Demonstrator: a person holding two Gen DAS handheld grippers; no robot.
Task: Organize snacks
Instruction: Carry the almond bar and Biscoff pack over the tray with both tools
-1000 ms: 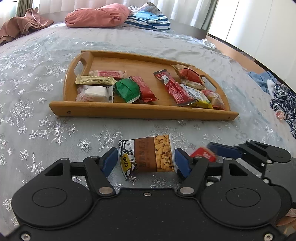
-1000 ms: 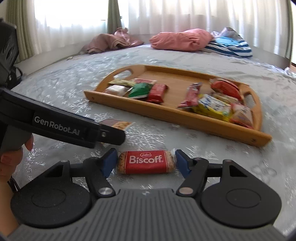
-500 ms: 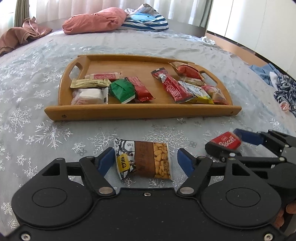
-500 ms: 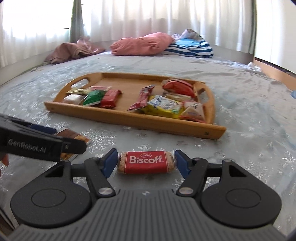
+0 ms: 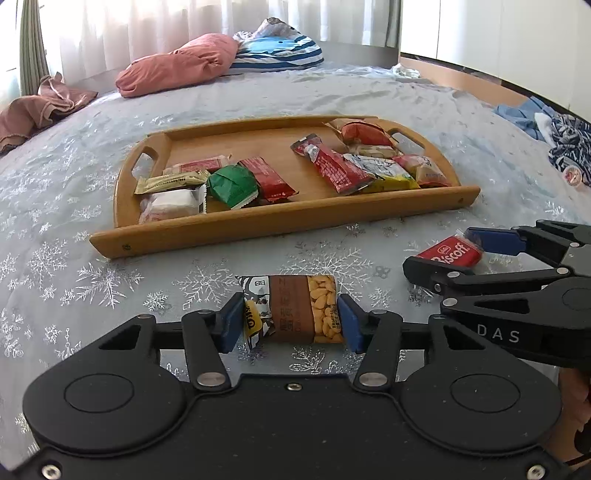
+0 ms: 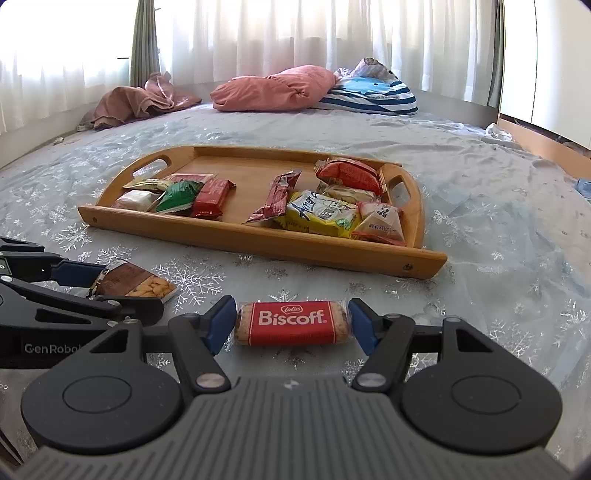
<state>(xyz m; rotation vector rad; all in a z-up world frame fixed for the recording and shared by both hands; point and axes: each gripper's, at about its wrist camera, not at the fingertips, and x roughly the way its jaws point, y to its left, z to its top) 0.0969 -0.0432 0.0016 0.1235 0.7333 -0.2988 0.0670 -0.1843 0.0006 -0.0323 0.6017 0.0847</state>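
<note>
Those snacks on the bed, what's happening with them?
A person is tidying snacks into a wooden tray using two hand-held grippers. The left gripper has just been closing and now squeezes a peanut packet between its pads. The right gripper has a red Biscoff biscuit between its fingers, and its pads seem to touch the wrapper ends. Both snacks are low over the snowflake bedspread, in front of the tray, which already holds two clusters of snacks.

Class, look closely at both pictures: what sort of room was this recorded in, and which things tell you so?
Most likely a bedroom. The snacks and wooden tray sit on a bed's snowflake-patterned bedspread, a pink pillow lies at the far end, and sheer curtains cover the window behind.
</note>
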